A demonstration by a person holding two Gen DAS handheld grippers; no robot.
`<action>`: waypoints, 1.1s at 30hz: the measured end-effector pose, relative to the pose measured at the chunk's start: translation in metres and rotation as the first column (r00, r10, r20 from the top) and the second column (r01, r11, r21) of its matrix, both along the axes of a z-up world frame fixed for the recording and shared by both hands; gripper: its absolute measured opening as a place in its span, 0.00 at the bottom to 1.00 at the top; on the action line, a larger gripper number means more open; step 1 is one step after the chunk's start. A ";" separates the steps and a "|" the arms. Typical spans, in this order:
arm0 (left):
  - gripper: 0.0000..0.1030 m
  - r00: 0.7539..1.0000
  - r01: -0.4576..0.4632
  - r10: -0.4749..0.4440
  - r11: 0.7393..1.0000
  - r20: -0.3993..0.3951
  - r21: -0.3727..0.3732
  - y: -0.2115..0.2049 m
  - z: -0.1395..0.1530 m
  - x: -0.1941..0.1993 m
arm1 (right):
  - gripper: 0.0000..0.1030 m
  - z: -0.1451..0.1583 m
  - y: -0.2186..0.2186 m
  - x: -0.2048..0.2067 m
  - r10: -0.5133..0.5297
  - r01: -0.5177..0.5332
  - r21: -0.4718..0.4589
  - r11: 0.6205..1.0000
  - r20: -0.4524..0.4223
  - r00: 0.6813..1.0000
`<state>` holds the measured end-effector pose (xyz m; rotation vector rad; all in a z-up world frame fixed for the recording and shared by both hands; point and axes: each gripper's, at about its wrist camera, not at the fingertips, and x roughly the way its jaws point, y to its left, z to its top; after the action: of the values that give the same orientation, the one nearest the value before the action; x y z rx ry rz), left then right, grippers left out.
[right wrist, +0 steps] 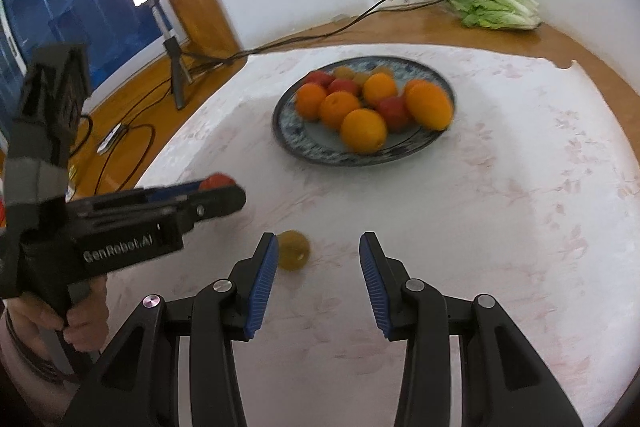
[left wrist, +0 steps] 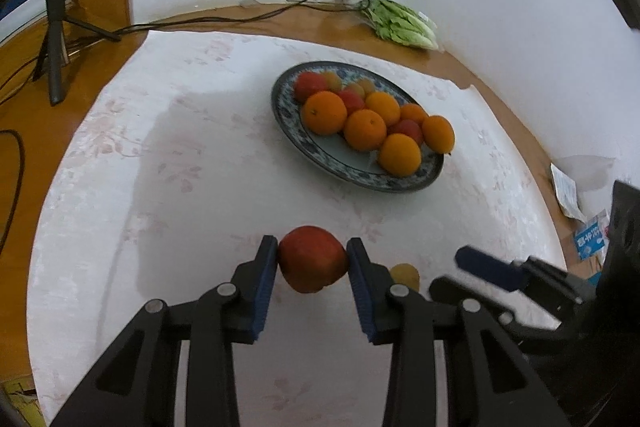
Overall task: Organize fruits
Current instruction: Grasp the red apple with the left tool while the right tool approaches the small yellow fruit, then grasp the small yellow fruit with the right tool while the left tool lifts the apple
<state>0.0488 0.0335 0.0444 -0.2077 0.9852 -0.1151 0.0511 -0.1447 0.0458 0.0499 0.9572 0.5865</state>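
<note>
My left gripper [left wrist: 312,257] is shut on a red apple [left wrist: 312,259] and holds it above the white cloth, short of the plate. The blue patterned plate [left wrist: 340,167] holds several oranges [left wrist: 324,111] and red fruits. A small yellow-brown fruit [left wrist: 405,275] lies on the cloth just right of the left gripper. In the right wrist view my right gripper [right wrist: 318,247] is open and empty, and that small fruit [right wrist: 294,250] sits by its left finger. The left gripper with the apple [right wrist: 216,182] shows at the left there, and the plate [right wrist: 304,143] lies beyond.
A white floral cloth [left wrist: 180,187] covers the round wooden table. A bunch of lettuce [left wrist: 402,23] lies at the back by a wall socket and charger cable [left wrist: 240,19]. A small tripod [left wrist: 54,43] stands at the left. Paper packets [left wrist: 584,231] lie at the right edge.
</note>
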 end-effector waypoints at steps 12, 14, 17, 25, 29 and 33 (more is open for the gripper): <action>0.36 1.000 0.001 0.000 1.000 0.016 -0.027 0.008 0.003 -0.001 | 0.42 -0.016 0.020 0.004 0.035 -0.036 -0.038 0.999 -0.032 0.999; 0.36 1.000 -0.002 0.002 1.000 0.013 -0.027 0.007 0.004 0.000 | 0.38 -0.016 0.022 0.003 0.039 -0.040 -0.042 0.998 -0.027 0.999; 0.36 1.000 -0.003 0.003 1.000 0.023 -0.017 0.006 0.007 0.000 | 0.25 -0.017 0.024 0.002 0.049 -0.050 -0.058 0.997 -0.015 0.999; 0.36 0.999 0.012 -0.012 1.000 0.046 0.001 0.001 0.017 0.005 | 0.24 -0.014 0.016 0.004 0.044 -0.044 -0.027 0.999 -0.027 0.999; 0.36 0.999 0.022 -0.023 1.000 0.049 0.002 -0.003 0.019 0.009 | 0.24 -0.007 0.008 0.007 0.030 -0.031 -0.016 0.999 -0.016 0.999; 0.36 0.997 0.041 -0.042 0.999 0.061 0.010 -0.009 0.024 0.014 | 0.24 0.002 -0.002 0.013 0.013 -0.013 -0.007 1.000 -0.001 1.000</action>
<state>0.0628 0.0244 0.0688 -0.1749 0.9293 -0.1543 0.0637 -0.1466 0.0476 0.0378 0.9615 0.5955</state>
